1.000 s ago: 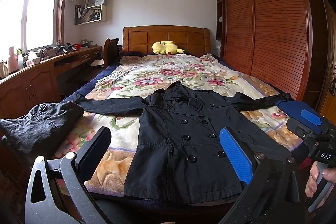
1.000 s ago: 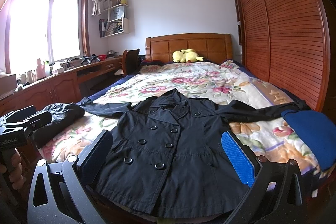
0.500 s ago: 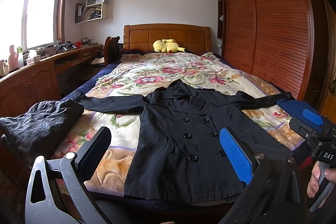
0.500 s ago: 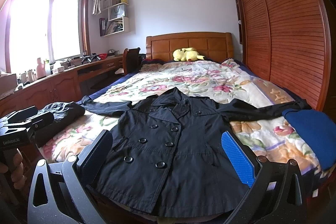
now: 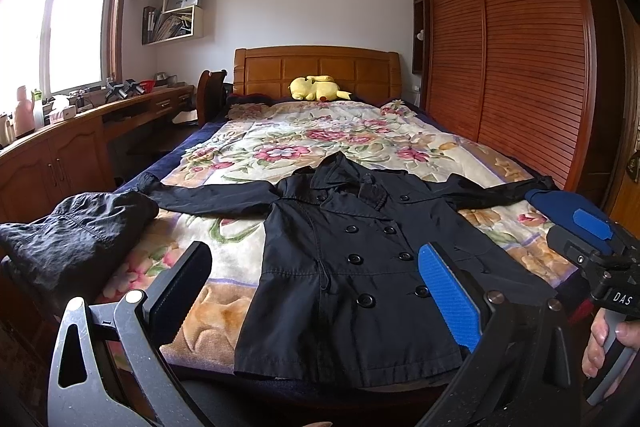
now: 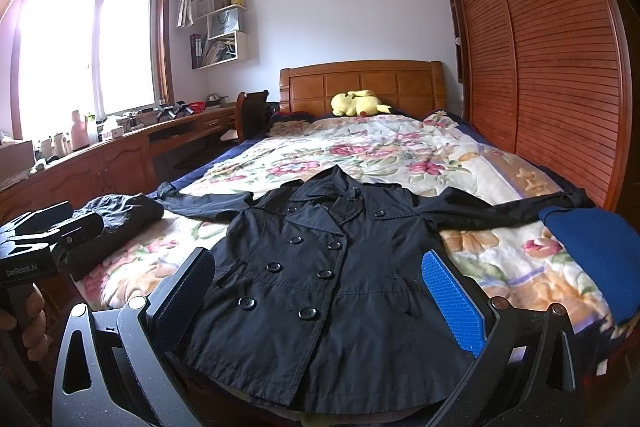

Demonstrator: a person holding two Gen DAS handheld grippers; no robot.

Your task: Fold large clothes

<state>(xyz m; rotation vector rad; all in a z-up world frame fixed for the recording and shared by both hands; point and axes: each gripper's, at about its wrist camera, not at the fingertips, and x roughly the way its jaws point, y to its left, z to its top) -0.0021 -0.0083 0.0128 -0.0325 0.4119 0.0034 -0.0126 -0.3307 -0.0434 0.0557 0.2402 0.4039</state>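
A black double-breasted coat (image 5: pixel 348 267) lies flat, front up, on the floral bedspread (image 5: pixel 304 143), both sleeves spread out sideways, hem at the foot edge of the bed. It also shows in the right wrist view (image 6: pixel 320 275). My left gripper (image 5: pixel 316 283) is open and empty, held above the foot of the bed before the hem. My right gripper (image 6: pixel 320 287) is open and empty, likewise held before the hem. Each gripper appears in the other's view, the right one (image 5: pixel 600 259) and the left one (image 6: pixel 40 239).
A crumpled black garment (image 5: pixel 76 227) lies at the bed's left foot corner. A blue folded cloth (image 6: pixel 592 243) lies at the right edge. A yellow plush toy (image 5: pixel 316 89) sits by the headboard. A wooden desk (image 5: pixel 80 131) runs along the left; a wardrobe (image 5: pixel 508 67) stands right.
Both grippers stay open; the views shift only slightly, the coat sitting a little lower in frame than a second ago.
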